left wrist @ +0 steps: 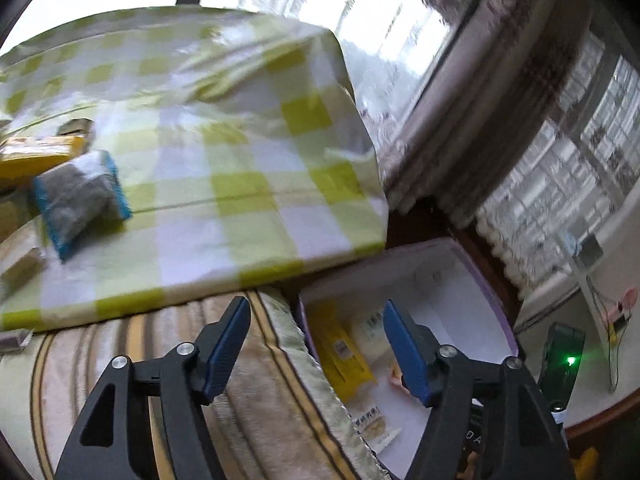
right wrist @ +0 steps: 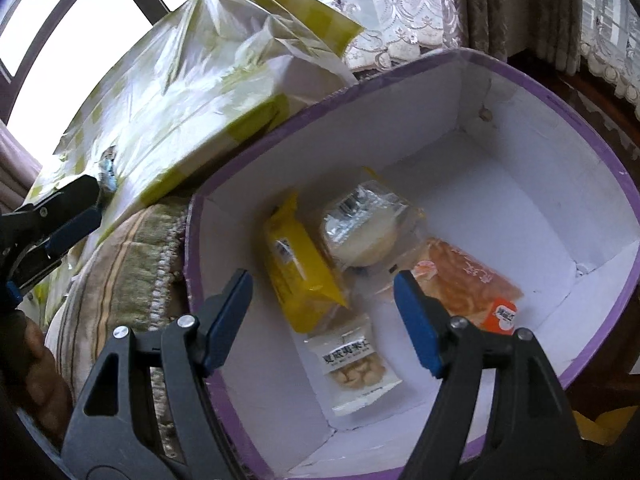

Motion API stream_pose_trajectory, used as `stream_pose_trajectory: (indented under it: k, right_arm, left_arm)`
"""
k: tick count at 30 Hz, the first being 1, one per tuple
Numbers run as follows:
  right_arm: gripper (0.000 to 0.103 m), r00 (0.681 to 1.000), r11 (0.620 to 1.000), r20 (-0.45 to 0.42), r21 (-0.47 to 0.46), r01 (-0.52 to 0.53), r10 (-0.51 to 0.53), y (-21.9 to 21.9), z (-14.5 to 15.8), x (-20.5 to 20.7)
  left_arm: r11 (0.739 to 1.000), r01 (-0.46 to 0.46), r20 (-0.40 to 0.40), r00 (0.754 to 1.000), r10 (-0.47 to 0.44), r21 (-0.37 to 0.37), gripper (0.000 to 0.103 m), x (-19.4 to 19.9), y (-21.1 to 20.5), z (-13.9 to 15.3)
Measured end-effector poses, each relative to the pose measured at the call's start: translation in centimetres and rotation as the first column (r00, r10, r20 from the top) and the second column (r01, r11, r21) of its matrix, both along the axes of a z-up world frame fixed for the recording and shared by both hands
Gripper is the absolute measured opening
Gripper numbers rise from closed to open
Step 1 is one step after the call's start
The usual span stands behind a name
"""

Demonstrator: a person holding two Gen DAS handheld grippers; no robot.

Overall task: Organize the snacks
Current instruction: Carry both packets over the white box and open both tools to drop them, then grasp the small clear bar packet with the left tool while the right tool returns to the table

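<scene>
While both grippers hang empty, ref landmark = the purple-rimmed box point(right wrist: 592, 148); white inside, open top, sitting just beside the striped cushion point(right wrist: 132, 248).

Left gripper point(left wrist: 316, 348): jaws apart, nothing btwn them; aimed over the cushion edge at the box's near wall. Right gripper point(right wrist: 324, 320): jaws apart, nothing btwn them; hovering above the box interior, no contact visible.

In the box: yellow packet point(right wrist: 304, 276) against the cushion-side wall; clear bun pack point(right wrist: 360, 232) just beside it toward the box centre; orange snack pack point(right wrist: 472, 280) on the far side from the cushion; nut sachet point(right wrist: 356, 364) at the near end, its top under the yellow packet's end.

Outside the box, up on the checked cloth point(left wrist: 248, 140) beyond the cushion: blue-edged grey pouch point(left wrist: 80, 200), another yellow pack point(left wrist: 36, 156) touching it; both well apart from the box and off to the side of the left gripper, not btwn its fingers; prob. next pick.

Handling, my read: pouch looks light, soft, crinkly film, likely slippery; contents prob. crushable; pinch a sealed blue edge or across the short width, light squeeze; cloth underneath is loose and could snag in the jaws. Left-wrist view is motion-blurred, so pouch detail is uncertain.
</scene>
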State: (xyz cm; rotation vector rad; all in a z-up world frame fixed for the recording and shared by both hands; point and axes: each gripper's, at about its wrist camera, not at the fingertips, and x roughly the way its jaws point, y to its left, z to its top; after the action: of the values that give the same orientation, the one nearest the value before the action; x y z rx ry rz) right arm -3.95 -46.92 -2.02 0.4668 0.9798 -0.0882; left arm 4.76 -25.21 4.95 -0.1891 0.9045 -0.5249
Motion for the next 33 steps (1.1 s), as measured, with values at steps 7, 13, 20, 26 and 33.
stream_pose_trajectory:
  k: [7,13,20,26,33]
  right_arm:
    - [0.076,0.999,0.999,0.036,-0.036,-0.020,0.022,1.7,1.3,0.3]
    - [0.080,0.993,0.997,0.095,-0.031,-0.070,0.072,3.9,2.6,0.4]
    - [0.083,0.980,0.987,0.124,-0.059,-0.152,0.158,6.1,4.0,0.8]
    - [0.083,0.951,0.956,0.120,-0.115,-0.271,0.284,9.9,5.3,1.5]
    - [0.083,0.934,0.942,0.131,-0.082,-0.324,0.333,14.3,5.5,2.1]
  left_arm:
    - [0.999,-0.043,-0.012,0.999,0.043,-0.013,0.070,0.0,3.2,0.3]
    - [0.991,-0.131,0.002,0.991,0.131,-0.003,0.070,-0.8,8.0,0.4]
    - [0.953,-0.304,-0.049,0.952,0.303,-0.013,0.069,-2.9,16.9,-1.0]
    - [0.915,-0.404,-0.095,0.910,0.404,0.020,0.069,-3.8,21.9,-2.4]
    - [0.913,-0.397,-0.107,0.908,0.405,0.092,0.074,-2.0,21.7,-2.9]
